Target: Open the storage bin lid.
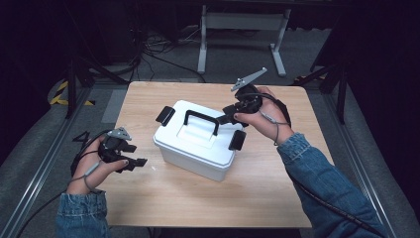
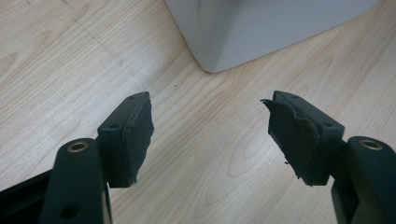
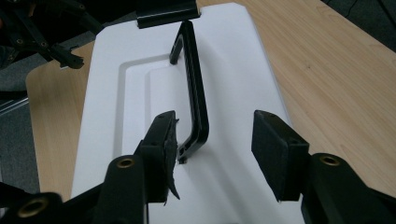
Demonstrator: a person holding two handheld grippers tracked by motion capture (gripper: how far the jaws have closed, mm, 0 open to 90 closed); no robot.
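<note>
A white plastic box (image 1: 190, 148) sits mid-table, its lid (image 3: 233, 56) carrying an upright black handle (image 1: 201, 120) and a black latch at each end, one far-left (image 1: 165, 115) and one near-right (image 1: 237, 140). My right gripper (image 1: 225, 115) hovers over the box's right end, open. In the right gripper view, the right gripper (image 3: 215, 116) has its jaws either side of the handle's (image 3: 196, 93) near end, not touching it. My left gripper (image 1: 138, 154) rests low, left of the box, open and empty. In its own view the left gripper (image 2: 210, 100) faces the box's corner (image 2: 261, 32).
The wooden table (image 1: 257, 198) has bare surface in front of and to the right of the box. Beyond the far edge stand a white metal frame (image 1: 242, 22) and floor cables (image 1: 148, 49). Yellow-black tape (image 1: 62, 96) marks the floor at left.
</note>
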